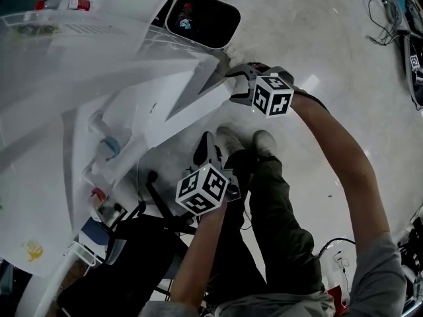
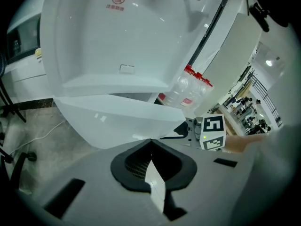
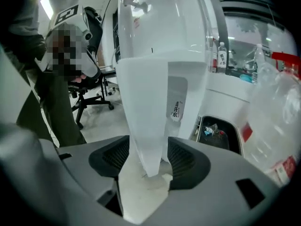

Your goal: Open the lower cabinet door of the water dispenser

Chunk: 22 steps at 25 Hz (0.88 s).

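The white water dispenser stands in front of me, seen from above. Its lower cabinet door is swung out from the body. My right gripper is shut on the door's free edge; in the right gripper view the door runs edge-on between the two pads. The left gripper hangs lower, near my feet, apart from the door, shut and empty. In the left gripper view the open door shows broadside, with red-capped bottles in the cabinet behind it.
A black waste bin stands just behind the dispenser. A black office chair is at my left, close to the left arm. Cables lie on the floor at far right. Shoes are planted under the door.
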Each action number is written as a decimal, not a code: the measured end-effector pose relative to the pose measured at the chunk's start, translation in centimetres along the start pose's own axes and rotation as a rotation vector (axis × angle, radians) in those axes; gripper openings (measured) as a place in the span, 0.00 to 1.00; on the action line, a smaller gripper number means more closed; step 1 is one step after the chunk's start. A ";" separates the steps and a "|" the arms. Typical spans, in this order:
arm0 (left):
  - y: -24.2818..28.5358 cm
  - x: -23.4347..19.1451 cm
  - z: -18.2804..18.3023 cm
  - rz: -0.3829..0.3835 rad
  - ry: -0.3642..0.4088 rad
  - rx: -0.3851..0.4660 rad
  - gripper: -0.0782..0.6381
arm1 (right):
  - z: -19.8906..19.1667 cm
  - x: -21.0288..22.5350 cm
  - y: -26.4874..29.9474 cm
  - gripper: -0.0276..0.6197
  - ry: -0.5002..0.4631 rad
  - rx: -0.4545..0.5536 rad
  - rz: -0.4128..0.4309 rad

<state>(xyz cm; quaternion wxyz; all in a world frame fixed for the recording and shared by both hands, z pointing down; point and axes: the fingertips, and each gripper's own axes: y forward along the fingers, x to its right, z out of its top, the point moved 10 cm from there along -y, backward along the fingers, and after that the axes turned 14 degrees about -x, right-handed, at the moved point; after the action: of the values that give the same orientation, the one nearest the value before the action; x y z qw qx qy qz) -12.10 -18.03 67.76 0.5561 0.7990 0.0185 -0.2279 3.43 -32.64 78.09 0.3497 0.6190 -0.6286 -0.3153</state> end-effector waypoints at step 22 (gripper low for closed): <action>-0.1 -1.0 0.3 0.012 -0.006 0.006 0.12 | 0.1 -0.6 0.4 0.34 -0.049 -0.027 0.071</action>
<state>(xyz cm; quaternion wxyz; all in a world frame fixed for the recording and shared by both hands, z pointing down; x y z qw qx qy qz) -13.11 -18.05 68.01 0.5552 0.8000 0.0117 -0.2269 3.13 -31.98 78.39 0.3534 0.5836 -0.6543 -0.3262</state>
